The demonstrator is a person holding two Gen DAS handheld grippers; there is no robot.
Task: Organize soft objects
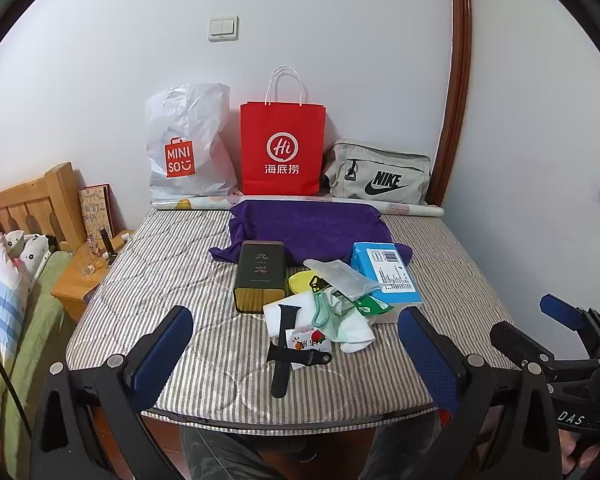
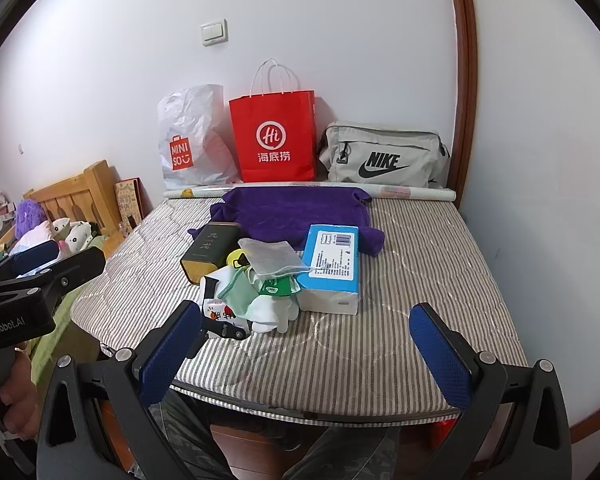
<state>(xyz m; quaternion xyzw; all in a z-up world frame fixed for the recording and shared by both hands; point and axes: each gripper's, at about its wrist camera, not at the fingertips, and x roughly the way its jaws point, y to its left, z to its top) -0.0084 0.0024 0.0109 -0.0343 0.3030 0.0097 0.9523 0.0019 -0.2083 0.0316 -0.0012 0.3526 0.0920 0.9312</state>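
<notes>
A heap of small items lies mid-way on the striped mattress [image 1: 180, 264]: a white sock [image 1: 356, 332] [image 2: 272, 312], a mint-green cloth [image 1: 325, 314] [image 2: 236, 294], a grey mesh pouch [image 1: 340, 276] [image 2: 270, 258] and a black watch strap [image 1: 286, 346]. A purple towel [image 1: 308, 228] [image 2: 296, 212] is spread behind the heap. My left gripper [image 1: 296, 314] is open, hovering in front of the heap over the mattress's near edge. My right gripper [image 2: 305, 310] is open too, level with it to the right, holding nothing.
A dark tin [image 1: 260, 276] and a blue-white box [image 1: 384, 276] flank the heap. Against the wall stand a white plastic bag [image 1: 188, 144], a red paper bag [image 1: 282, 148] and a grey pouch bag [image 1: 380, 176]. A wooden nightstand [image 1: 80, 284] and bed are at left.
</notes>
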